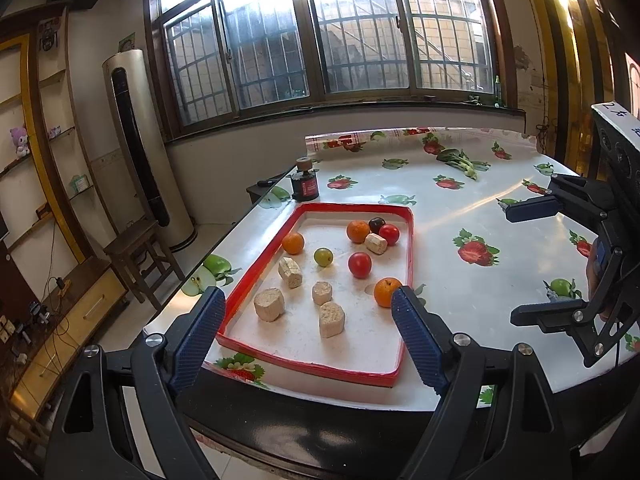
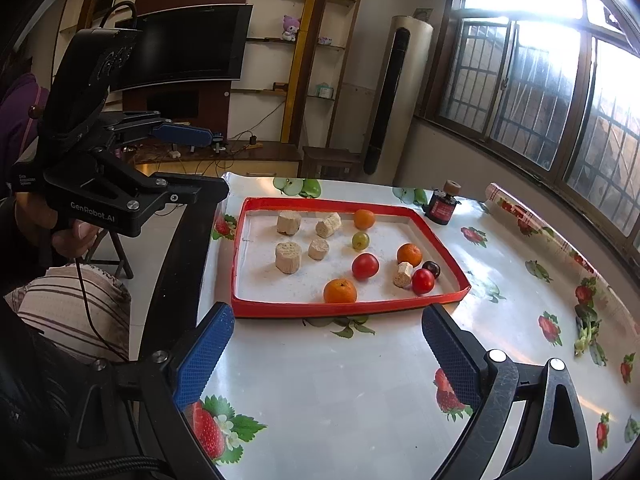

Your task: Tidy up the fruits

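A red-rimmed white tray (image 1: 236, 292) (image 2: 348, 309) lies on the fruit-print table. In it are three oranges (image 1: 386, 292) (image 2: 340, 291), two red tomatoes (image 1: 359, 265) (image 2: 365, 266), a green grape (image 1: 323, 257) (image 2: 360, 240), a dark plum (image 1: 376, 224) (image 2: 431, 268) and several beige cork-like blocks (image 1: 269, 304) (image 2: 287, 257). My left gripper (image 1: 308, 320) is open and empty, held above the tray's near edge. My right gripper (image 2: 328, 340) is open and empty over the table just outside the tray; it also shows in the left wrist view (image 1: 532, 264).
A small black and red jar (image 1: 305, 185) (image 2: 443, 204) stands beyond the tray. A leafy green vegetable (image 1: 460, 162) (image 2: 586, 330) lies on the far table. A wooden stool (image 1: 136, 252) and a tall air conditioner (image 1: 140, 140) stand left of the table.
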Available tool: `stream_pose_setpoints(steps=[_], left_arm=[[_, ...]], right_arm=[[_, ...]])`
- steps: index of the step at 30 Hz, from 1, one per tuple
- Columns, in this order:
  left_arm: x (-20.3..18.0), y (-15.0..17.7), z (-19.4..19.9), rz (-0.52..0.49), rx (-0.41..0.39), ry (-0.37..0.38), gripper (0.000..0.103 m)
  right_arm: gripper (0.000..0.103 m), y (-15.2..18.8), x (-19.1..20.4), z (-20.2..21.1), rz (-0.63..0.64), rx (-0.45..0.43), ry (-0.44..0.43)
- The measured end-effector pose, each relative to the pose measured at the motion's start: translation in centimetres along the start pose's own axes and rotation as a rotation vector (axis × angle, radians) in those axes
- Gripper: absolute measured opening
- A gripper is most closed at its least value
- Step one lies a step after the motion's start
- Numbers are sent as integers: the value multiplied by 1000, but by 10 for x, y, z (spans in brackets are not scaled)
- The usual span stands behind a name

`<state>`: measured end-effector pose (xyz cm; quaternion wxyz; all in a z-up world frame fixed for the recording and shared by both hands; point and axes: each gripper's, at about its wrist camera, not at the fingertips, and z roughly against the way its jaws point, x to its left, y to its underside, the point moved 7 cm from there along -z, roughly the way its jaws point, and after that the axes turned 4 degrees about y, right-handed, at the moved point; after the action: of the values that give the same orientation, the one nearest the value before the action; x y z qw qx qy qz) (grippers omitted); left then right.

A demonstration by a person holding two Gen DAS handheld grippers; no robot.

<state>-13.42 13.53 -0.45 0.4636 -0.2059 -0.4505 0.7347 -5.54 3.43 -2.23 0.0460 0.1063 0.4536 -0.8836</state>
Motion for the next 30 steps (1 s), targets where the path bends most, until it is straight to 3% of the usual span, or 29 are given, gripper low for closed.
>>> stream_pose_setpoints(steps=[30], left_arm=[[11,2,7,32,-27,-33,85]], right_arm=[[97,-5,4,4,-18,-25,-10]])
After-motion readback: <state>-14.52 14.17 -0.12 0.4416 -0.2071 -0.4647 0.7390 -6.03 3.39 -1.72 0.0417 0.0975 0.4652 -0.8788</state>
